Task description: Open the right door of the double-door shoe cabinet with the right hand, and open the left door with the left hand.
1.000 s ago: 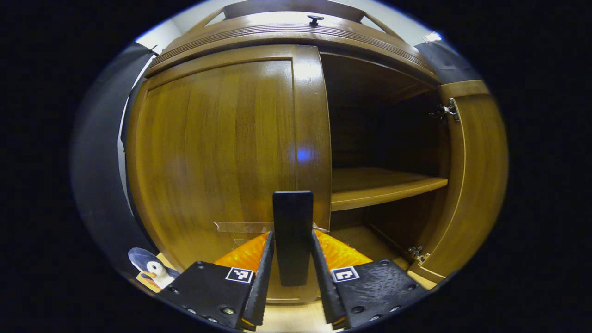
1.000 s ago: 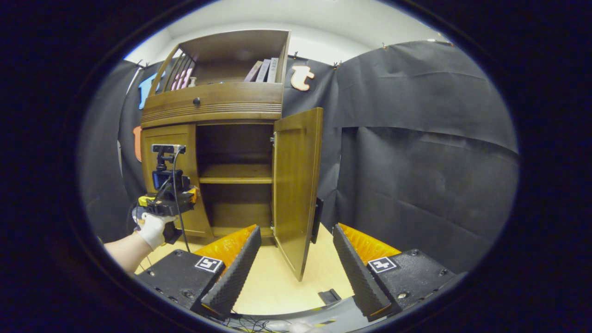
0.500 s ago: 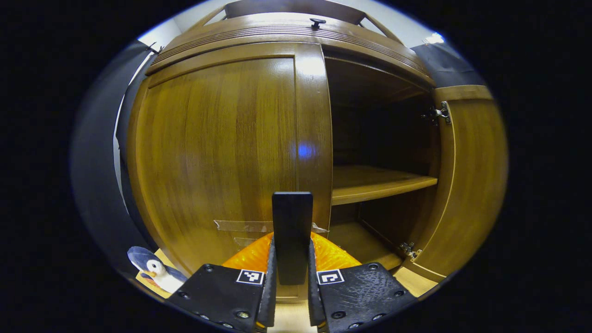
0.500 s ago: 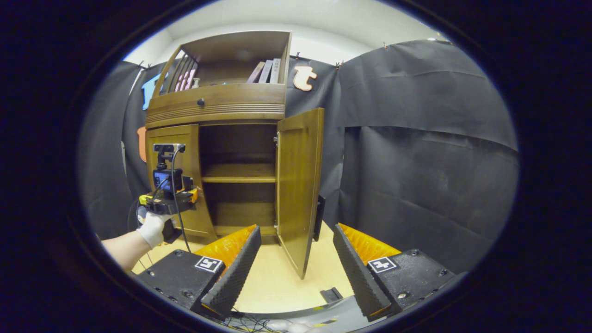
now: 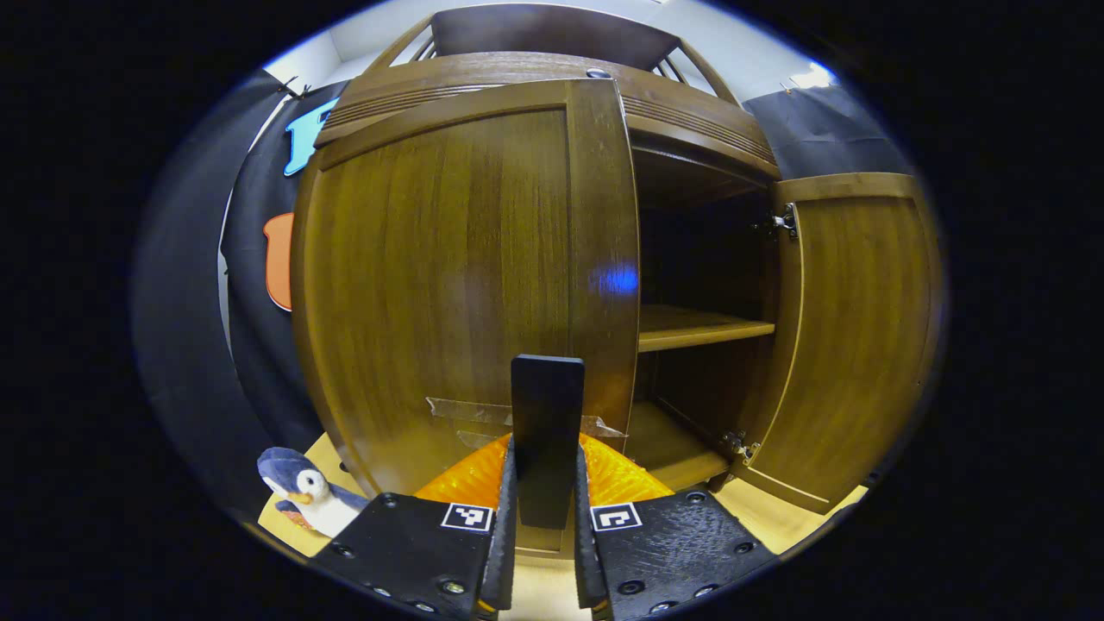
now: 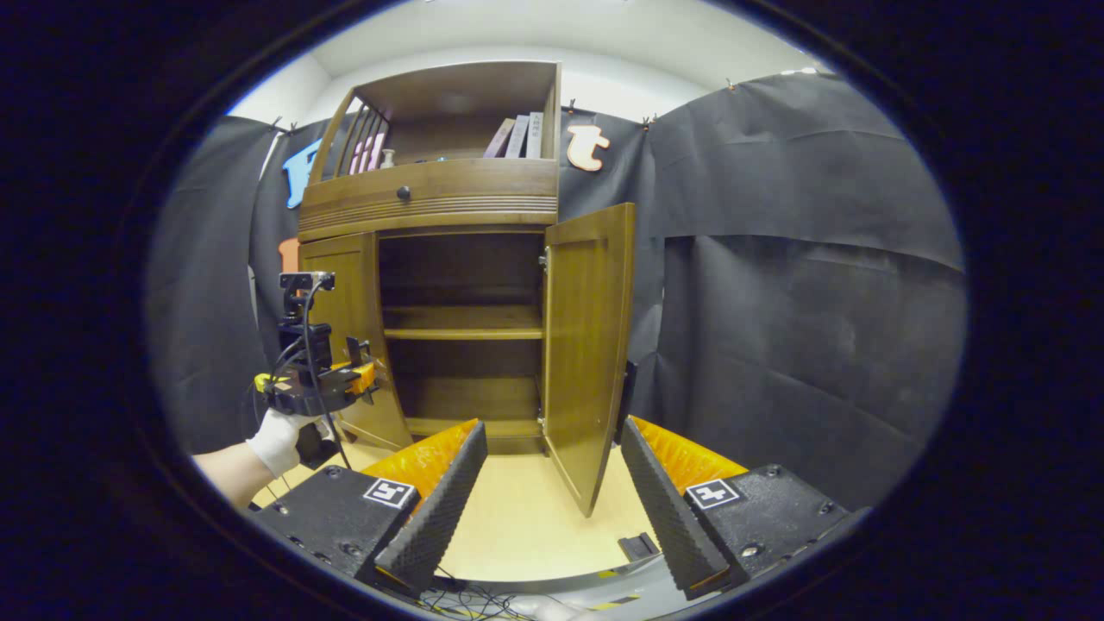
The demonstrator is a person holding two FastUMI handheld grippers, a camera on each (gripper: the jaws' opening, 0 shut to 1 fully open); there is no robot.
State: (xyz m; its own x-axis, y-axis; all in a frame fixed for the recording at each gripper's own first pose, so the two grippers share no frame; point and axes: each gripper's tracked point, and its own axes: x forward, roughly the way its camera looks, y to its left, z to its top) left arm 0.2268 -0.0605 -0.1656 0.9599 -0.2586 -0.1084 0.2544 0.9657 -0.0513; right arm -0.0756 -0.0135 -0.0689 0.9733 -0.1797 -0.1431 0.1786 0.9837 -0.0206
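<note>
Pinching the flat black handle of the brown wooden left door straight ahead, the left gripper is opening it. Next: swing it wide. The right gripper hangs spread, facing the open right door.

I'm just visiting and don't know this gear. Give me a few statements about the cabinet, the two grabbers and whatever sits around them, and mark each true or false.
1. The right door of the shoe cabinet stands open. True.
2. The left gripper has its jaws spread wide, touching nothing. False: they are clamped on the left door's black handle.
3. The right gripper holds the right door. False: its jaws are open, clear of the door.
4. A toy penguin sits on the floor left of the left door. True.
5. The shelf inside holds shoes. False: it is bare.
</note>
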